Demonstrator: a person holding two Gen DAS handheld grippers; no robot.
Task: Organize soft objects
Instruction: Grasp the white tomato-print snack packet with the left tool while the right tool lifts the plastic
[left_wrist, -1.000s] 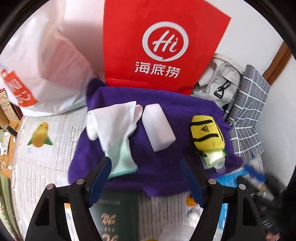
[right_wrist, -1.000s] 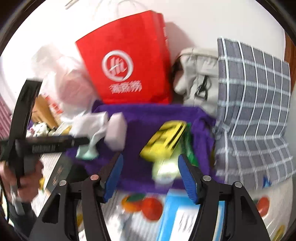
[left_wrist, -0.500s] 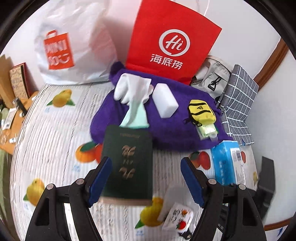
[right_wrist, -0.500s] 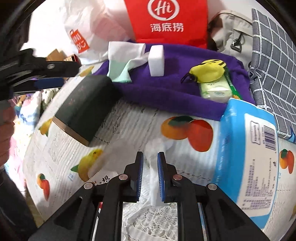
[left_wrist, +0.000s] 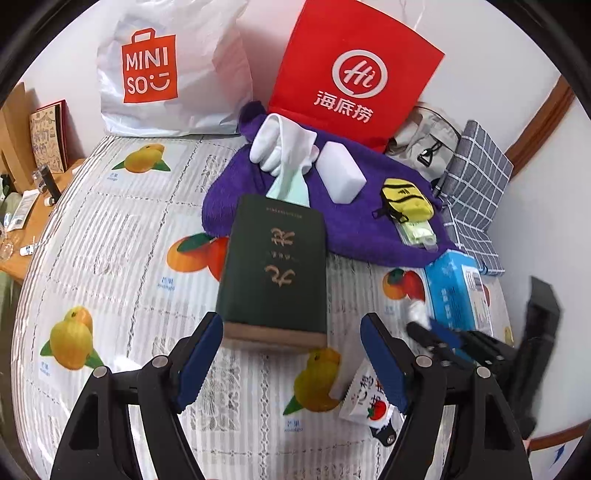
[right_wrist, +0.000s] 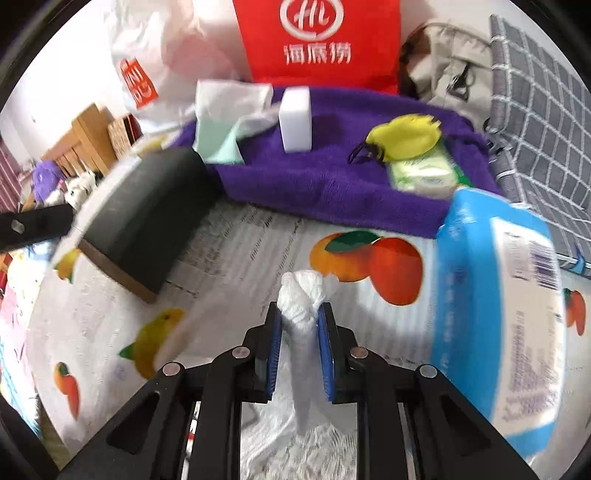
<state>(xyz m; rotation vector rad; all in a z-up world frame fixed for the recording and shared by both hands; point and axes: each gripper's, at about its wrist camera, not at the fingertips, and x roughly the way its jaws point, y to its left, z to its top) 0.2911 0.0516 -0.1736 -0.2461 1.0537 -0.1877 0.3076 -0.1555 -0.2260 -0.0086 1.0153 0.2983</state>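
Thin white plastic bag, pinched between the right gripper jaws just closed, could be torn or slipped free if tugged; left gripper jaws released.

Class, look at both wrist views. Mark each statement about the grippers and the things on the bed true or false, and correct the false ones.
1. The right gripper is clamped on a white crumpled plastic bag. True.
2. The left gripper holds the green book. False: it is open and holds nothing.
3. The white sponge lies on the purple towel. True.
4. The yellow pouch sits on the blue tissue pack. False: it lies on the towel.
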